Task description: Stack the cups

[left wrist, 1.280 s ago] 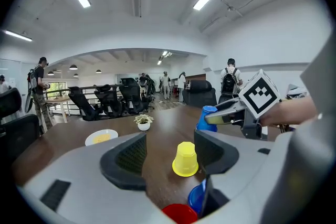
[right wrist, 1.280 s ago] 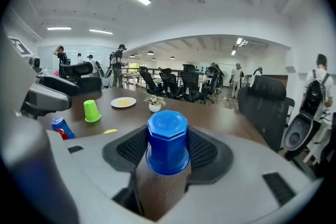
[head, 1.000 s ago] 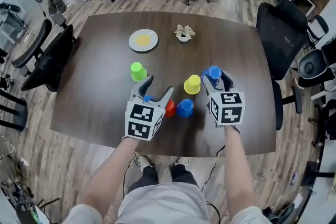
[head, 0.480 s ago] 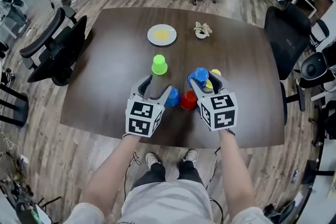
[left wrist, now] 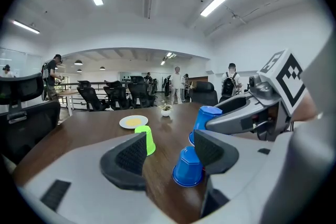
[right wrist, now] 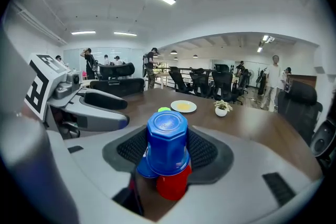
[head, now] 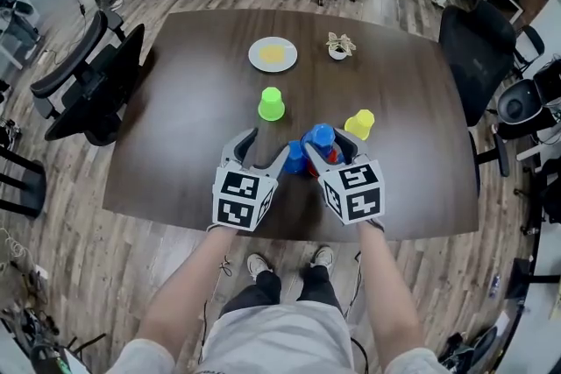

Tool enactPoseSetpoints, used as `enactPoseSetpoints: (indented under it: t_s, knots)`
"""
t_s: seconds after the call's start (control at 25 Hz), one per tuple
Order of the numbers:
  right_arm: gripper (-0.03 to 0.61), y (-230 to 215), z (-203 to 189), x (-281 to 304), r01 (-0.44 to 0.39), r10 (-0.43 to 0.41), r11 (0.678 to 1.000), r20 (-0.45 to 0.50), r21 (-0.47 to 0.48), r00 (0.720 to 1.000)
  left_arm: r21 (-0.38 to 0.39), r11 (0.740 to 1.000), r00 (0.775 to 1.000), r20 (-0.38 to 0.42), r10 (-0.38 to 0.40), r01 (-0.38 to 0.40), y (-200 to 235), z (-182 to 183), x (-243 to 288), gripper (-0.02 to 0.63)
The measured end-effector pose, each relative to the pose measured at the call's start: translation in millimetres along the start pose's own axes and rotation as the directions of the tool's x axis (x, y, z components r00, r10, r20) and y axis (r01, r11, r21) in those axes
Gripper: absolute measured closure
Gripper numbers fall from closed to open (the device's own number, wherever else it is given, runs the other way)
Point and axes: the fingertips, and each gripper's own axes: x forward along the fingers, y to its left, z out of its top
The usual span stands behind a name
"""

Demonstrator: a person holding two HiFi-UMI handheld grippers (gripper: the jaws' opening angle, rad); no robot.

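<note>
Right gripper (head: 329,149), clenched on blue cup (right wrist: 167,139), shifted left over red cup (right wrist: 173,186) (left gripper (head: 266,144) released).

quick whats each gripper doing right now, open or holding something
left gripper: open, nothing gripped.
right gripper: closed on a blue cup, just above a red cup.

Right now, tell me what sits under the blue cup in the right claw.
A red cup shows directly beneath the blue cup, with a second blue cup beside it. The red cup's top is covered, so whether the two touch cannot be seen.
</note>
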Motion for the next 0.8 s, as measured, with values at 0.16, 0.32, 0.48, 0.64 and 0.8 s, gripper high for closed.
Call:
enactPoseSetpoints:
  t_s: [0.16, 0.32, 0.48, 0.64, 0.8]
  knots:
    - [0.344, 0.5, -7.8, 3.8, -0.003, 0.003, 1.000, -0.007, 0.022, 1.000, 0.000, 1.000, 1.000, 0.000, 0.004, -0.004, 3.6, 1.2, -2.2, 0.333]
    - [0.344, -1.1, -10.3, 5.1, 0.009, -0.010, 0.999, 0.015, 0.045, 1.000, -0.001, 1.000, 1.000, 0.000, 0.002, -0.002, 3.4, 0.7, -1.8, 0.333]
    - [0.341, 2.7, -10.8, 5.6, -0.011, 0.009, 0.998, 0.027, 0.067, 1.000, -0.001, 1.000, 1.000, -0.001, 0.000, 0.000, -0.3, 1.3, -1.9, 0.333]
    - [0.321, 2.5, -4.9, 0.5, -0.035, 0.031, 0.995, 0.053, 0.092, 0.998, -0.002, 1.000, 1.000, 0.011, -0.001, 0.001, -4.1, 8.2, -1.4, 0.333]
    - [0.305, -4.4, 8.8, -11.3, -0.055, 0.042, 0.990, 0.107, 0.127, 0.993, 0.000, 1.000, 0.999, 0.045, 0.006, -0.006, -6.9, 26.0, -0.5, 0.333]
